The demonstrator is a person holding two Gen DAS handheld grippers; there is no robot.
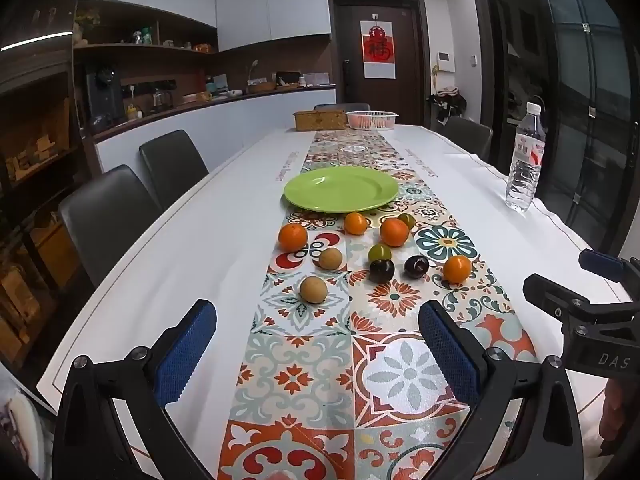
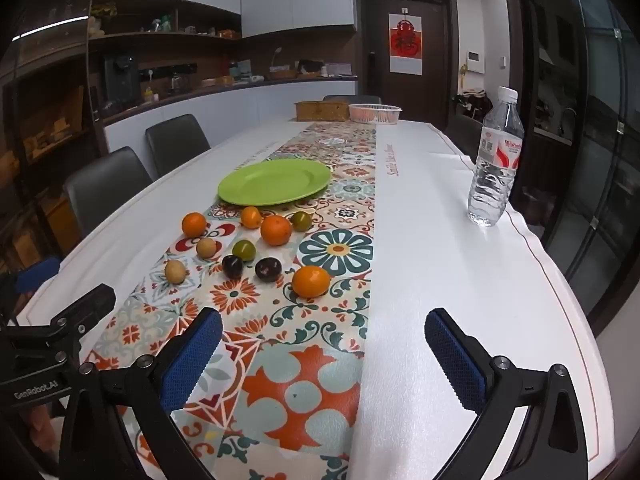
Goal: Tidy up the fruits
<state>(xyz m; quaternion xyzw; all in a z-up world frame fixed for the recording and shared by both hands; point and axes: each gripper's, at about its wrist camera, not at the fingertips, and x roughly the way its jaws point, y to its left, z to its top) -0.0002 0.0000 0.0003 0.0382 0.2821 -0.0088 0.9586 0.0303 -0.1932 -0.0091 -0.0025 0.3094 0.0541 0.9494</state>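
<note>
Fruits all loose on the patterned runner (image 1: pixel 304 360), ahead of both my claws, none on the plate (image 1: pixel 341 189) yet, so I judge this is the very start: nothing picked. Nearest my left claw (image 1: pixel 318 354) is a tan fruit (image 1: pixel 313 289), just ahead and between its fingers' line; a second tan one (image 1: pixel 330 258) sits beyond it, then an orange (image 1: pixel 293 237) off to its left-far side. Two dark plums (image 1: pixel 381 270) and a green fruit (image 1: pixel 379 253) lie ahead-right of the left claw. Nearest my right claw (image 2: pixel 324 354) is the big orange (image 2: pixel 311 281), ahead and a bit left of its centre; more oranges (image 2: pixel 276 230) and another green one (image 2: pixel 301 221) are farther on, close to the plate's near rim. Plate is empty, beyond the whole cluster. Both claws gape wide, holding nothing, hovering above the table, tilted down. Water bottle (image 2: pixel 496 160) stands well off to the right, clear of the work. Next move, my guess: push the right claw forward and slightly left to straddle the big orange, or left claw straight ahead onto the near tan fruit, drop, then close. Round fruit may roll if a finger nudges it first.
</note>
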